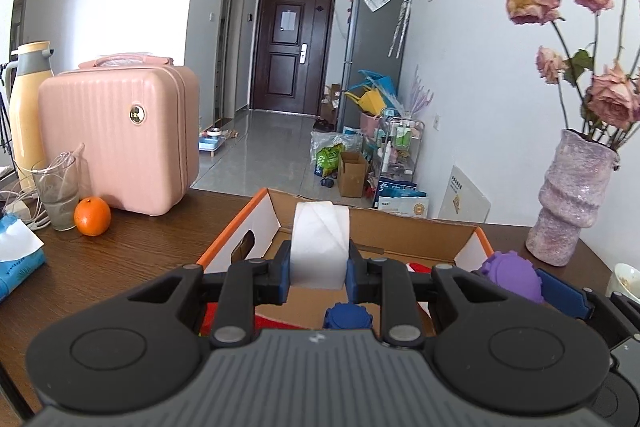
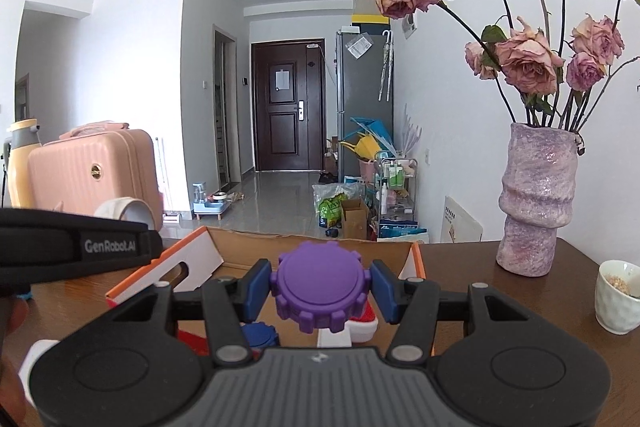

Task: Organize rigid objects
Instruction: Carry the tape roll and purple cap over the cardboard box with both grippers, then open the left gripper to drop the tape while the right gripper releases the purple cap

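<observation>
My left gripper (image 1: 319, 263) is shut on a white roll of tape (image 1: 320, 235), held upright over an open cardboard box with orange edges (image 1: 256, 223) on the wooden table. My right gripper (image 2: 320, 293) is shut on a purple gear-shaped disc (image 2: 320, 275), its blue pads pressing on both sides, above the same box (image 2: 192, 259). In the left wrist view that purple disc (image 1: 512, 275) hangs to the right of the roll. A blue gear-shaped disc (image 1: 347, 317) lies in the box, next to a red and white piece (image 2: 360, 327).
A pink case (image 1: 120, 139), a cream flask (image 1: 30, 107), a glass (image 1: 58, 191) and an orange (image 1: 92, 216) stand left of the box. A purple vase of dried roses (image 2: 536, 203) and a white cup (image 2: 618, 299) stand to the right. A blue tissue pack (image 1: 16, 259) lies at far left.
</observation>
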`<state>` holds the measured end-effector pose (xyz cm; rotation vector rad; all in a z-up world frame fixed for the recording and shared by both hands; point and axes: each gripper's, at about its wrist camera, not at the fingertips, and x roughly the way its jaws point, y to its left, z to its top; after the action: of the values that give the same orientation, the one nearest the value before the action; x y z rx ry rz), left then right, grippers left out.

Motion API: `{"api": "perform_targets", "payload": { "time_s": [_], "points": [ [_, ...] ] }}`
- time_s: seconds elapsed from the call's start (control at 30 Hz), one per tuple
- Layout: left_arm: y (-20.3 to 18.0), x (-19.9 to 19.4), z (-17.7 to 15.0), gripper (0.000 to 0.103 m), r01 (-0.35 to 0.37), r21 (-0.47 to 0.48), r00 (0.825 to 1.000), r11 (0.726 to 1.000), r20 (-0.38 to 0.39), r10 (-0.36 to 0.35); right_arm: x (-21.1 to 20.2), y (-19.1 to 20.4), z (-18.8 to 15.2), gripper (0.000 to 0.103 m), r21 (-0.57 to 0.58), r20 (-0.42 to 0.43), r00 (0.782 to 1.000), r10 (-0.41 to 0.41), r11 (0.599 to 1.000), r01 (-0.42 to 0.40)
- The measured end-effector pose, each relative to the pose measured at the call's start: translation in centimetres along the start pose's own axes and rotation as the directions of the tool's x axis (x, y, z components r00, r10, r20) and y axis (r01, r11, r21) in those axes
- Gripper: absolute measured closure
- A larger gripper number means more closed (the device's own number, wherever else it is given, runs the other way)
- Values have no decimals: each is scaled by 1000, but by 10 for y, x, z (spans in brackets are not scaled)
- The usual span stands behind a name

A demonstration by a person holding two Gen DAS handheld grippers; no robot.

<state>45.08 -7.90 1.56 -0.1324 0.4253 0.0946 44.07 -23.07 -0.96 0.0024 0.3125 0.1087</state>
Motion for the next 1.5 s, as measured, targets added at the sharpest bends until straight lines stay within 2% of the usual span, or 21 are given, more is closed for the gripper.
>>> {"api": "perform_targets", "payload": {
  "time_s": [0.43, 1.0, 1.37, 1.43, 1.47, 1.5],
  "points": [
    [-12, 55, 3, 77, -79, -48, 994, 996, -76, 75, 51, -15, 12, 50, -1, -52, 999, 6, 1000, -6],
    [-14, 101, -1, 77, -175, -69, 972, 982, -170, 161, 101, -30, 16, 50, 1, -156, 987, 43, 999, -43],
    [-11, 119, -8, 77, -186, -55, 961, 981, -220, 170, 118, -27, 13, 50, -62, -223, 974, 43, 996, -59],
    [-11, 119, -9, 69, -184, -53, 961, 981, -218, 169, 120, -27, 12, 49, -68, -238, 971, 38, 996, -56],
    [-11, 119, -9, 65, -182, -56, 961, 982, -219, 166, 121, -27, 11, 42, -67, -241, 970, 39, 996, -56],
    [-11, 118, -9, 54, -189, -58, 961, 980, -216, 173, 120, -27, 11, 37, -66, -242, 970, 38, 996, -55]
  ]
}}
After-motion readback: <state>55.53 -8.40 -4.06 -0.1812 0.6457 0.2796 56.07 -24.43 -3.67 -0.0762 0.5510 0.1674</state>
